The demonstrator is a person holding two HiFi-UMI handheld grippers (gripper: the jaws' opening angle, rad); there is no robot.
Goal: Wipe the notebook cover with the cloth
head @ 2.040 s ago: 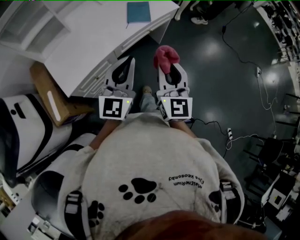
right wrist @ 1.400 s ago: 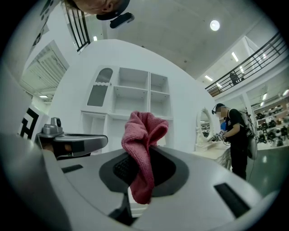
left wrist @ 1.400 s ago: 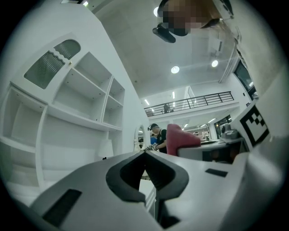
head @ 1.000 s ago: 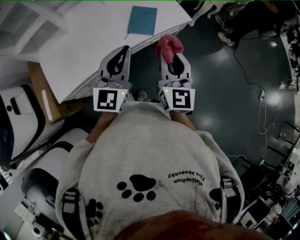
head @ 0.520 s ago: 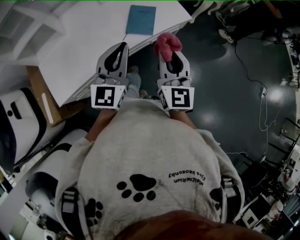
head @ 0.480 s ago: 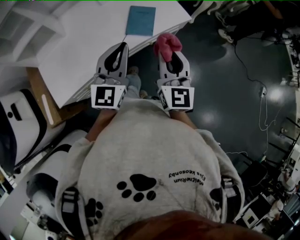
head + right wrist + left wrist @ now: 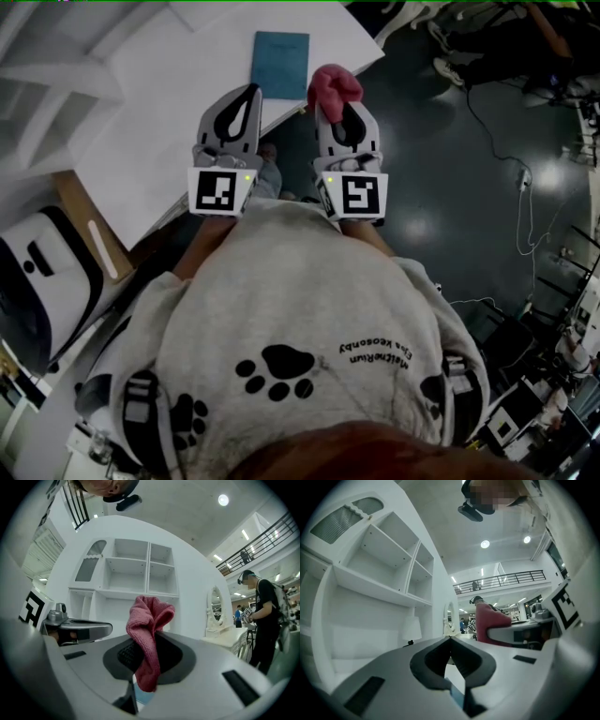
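Observation:
A blue notebook (image 7: 279,64) lies flat on the white desk (image 7: 169,112), near its front corner. My right gripper (image 7: 331,103) is shut on a pink cloth (image 7: 334,85), which bunches up above the jaw tips just right of the notebook, over the desk's edge. In the right gripper view the cloth (image 7: 149,637) hangs from the shut jaws of that gripper (image 7: 151,641). My left gripper (image 7: 250,91) is shut and holds nothing, its tip over the desk just below the notebook. A blue sliver of notebook (image 7: 457,696) shows under the left gripper (image 7: 451,639).
A white shelf unit (image 7: 56,56) stands on the desk's left part. A brown box (image 7: 89,239) and a white-and-black machine (image 7: 28,281) sit low at the left. Cables (image 7: 520,178) cross the dark floor. A person with a headset (image 7: 265,616) stands at the right.
The desk and notebook have come closer to both grippers, whose tips now reach the desk's front edge. The cloth stays gripped on the right and the left stays shut.

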